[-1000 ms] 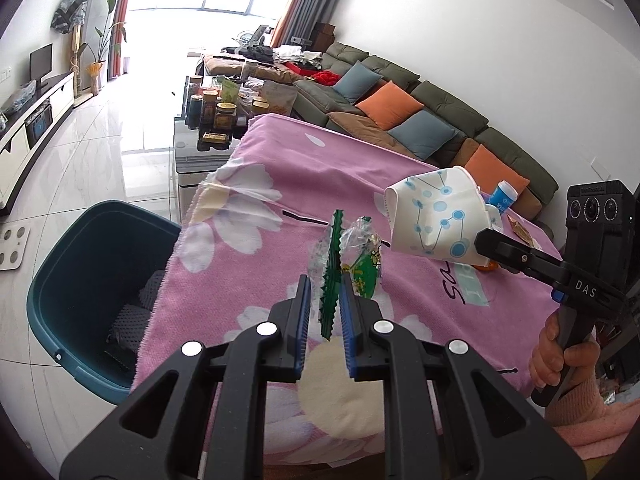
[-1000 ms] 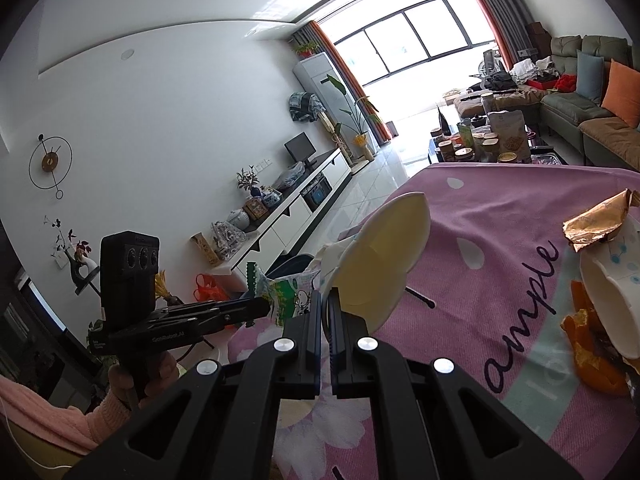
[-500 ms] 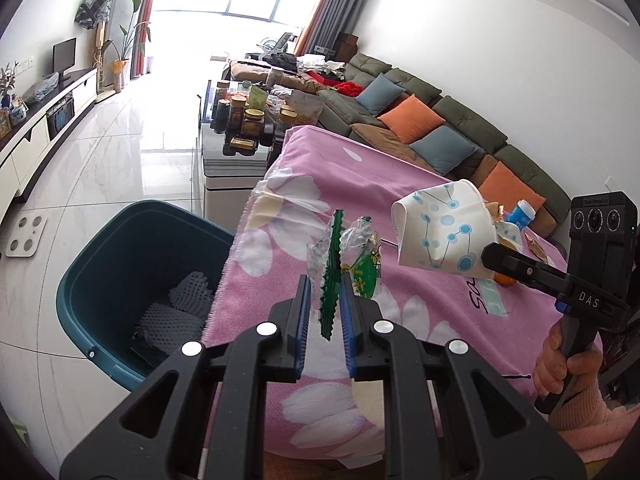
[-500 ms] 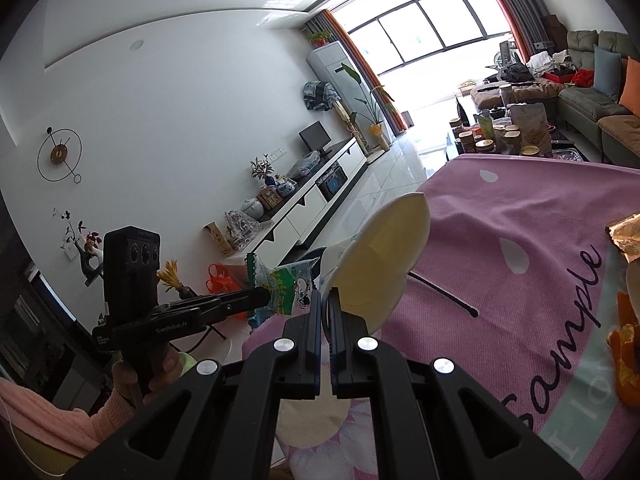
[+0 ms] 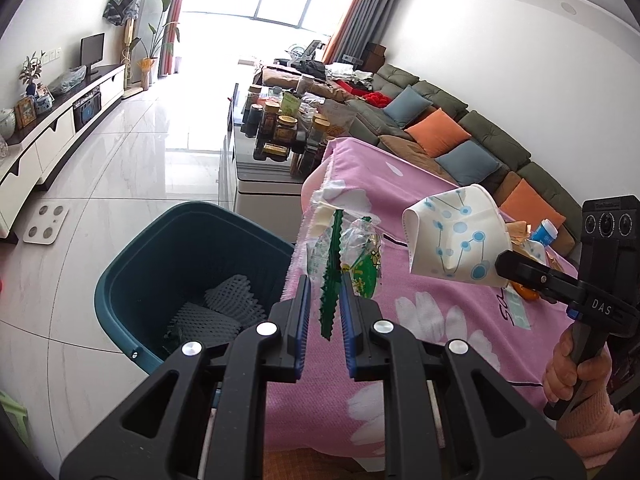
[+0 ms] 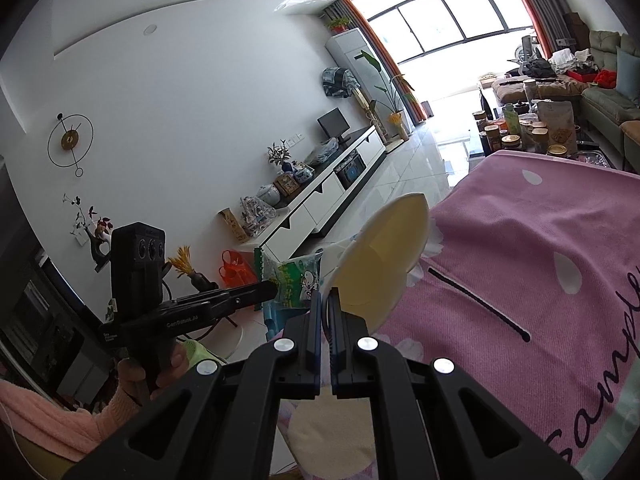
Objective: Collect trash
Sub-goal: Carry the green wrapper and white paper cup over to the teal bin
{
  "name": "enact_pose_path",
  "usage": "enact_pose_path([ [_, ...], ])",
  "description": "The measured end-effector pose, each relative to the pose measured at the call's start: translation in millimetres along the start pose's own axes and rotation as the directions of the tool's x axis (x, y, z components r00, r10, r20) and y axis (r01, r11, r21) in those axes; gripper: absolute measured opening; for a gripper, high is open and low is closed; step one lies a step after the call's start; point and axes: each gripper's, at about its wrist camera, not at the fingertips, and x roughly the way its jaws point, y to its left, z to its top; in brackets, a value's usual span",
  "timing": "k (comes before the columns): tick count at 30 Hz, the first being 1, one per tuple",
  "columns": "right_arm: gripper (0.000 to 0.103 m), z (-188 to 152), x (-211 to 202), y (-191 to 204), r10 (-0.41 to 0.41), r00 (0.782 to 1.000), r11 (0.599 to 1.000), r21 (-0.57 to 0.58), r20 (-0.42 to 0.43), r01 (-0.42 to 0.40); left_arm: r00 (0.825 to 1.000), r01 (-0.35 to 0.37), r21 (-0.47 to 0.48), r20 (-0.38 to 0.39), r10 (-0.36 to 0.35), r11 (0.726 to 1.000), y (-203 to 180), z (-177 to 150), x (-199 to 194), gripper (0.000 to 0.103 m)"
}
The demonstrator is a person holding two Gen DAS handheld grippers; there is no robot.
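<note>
Trash in both grippers, bin not yet reached

Carry step, as I read it. Going left to right in the left wrist view: the teal bin (image 5: 132, 280) sits on the floor at lower left, grey foam netting (image 5: 224, 304) already lying inside. At centre, the left gripper (image 5: 322, 304) is clamped on a green snack wrapper (image 5: 352, 260), the wrapper's serrated edge standing upright between the blue pads and hanging over the edge of the pink blanket (image 5: 440, 320), not yet over the bin's mouth. Right of that, a crushed paper cup (image 5: 452, 236) with blue dots is pinched by the right gripper (image 5: 506, 268), above the blanket. At far right more litter lies on the blanket, too small to name.

From the right wrist view, the right gripper's jaws are pressed tight on the cup's rim.

Next move, by my reckoning: swing both loads further toward the lower left until they hang over the bin's opening, then let go. The cup has farther to travel.
</note>
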Motion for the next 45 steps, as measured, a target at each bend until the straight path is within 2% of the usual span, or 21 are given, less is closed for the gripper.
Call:
enact_pose_path([
  [24,0.002,12.3,43.5,23.6,0.062,0.995,0.997,-0.037,-0.076,-0.065,0.996,-0.084,-0.074,0.010,0.085,0.994,35.0,-6.0,-1.9,0.015],
  [45,0.002,17.1,69.4,32.9,0.060,0.991,0.997,-0.036,-0.124,-0.064,0.992,-0.129,-0.104,-0.016,0.128,0.986,45.0,-10.4,12.6,0.015],
])
